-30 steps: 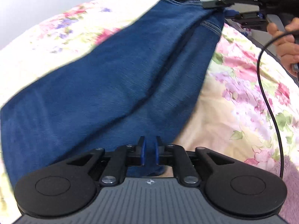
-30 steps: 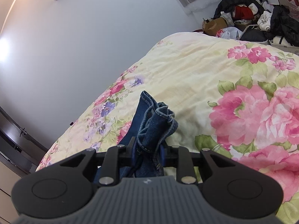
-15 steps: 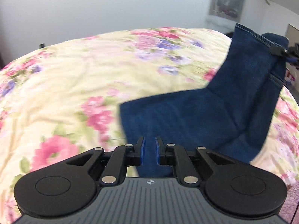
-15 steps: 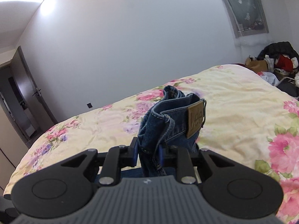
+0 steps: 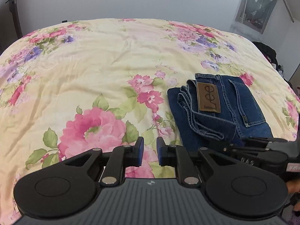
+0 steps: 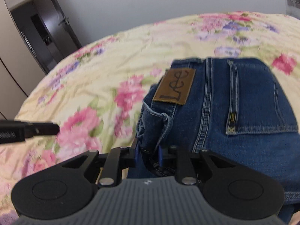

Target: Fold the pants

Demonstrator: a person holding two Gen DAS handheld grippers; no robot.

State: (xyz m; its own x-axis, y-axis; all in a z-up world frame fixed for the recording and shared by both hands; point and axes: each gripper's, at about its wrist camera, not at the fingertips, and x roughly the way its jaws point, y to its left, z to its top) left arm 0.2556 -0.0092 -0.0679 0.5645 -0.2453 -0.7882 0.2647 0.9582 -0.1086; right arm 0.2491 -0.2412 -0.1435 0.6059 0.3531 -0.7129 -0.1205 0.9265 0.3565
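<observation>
The blue denim pants [image 5: 225,108] lie folded in a compact stack on the floral bedspread [image 5: 93,65], brown Lee patch [image 5: 208,97] and back pocket facing up. My left gripper [image 5: 150,151] hovers to the left of the stack with a small gap between its blue pads, nothing in it. My right gripper [image 6: 148,154] sits at the near edge of the pants [image 6: 225,103], its jaws closed on the folded waistband denim. The right gripper's body also shows at the right in the left wrist view [image 5: 262,153].
The bedspread stretches wide to the left and far side. A dark door and wardrobe [image 6: 37,37] stand beyond the bed at left. A curtained window [image 5: 256,3] and dark clutter [image 5: 270,54] sit at the far right.
The pants went from hanging raised between both grippers to lying folded on the bed. My left gripper let go of the denim and moved off to the left. The right gripper came down with the waistband.
</observation>
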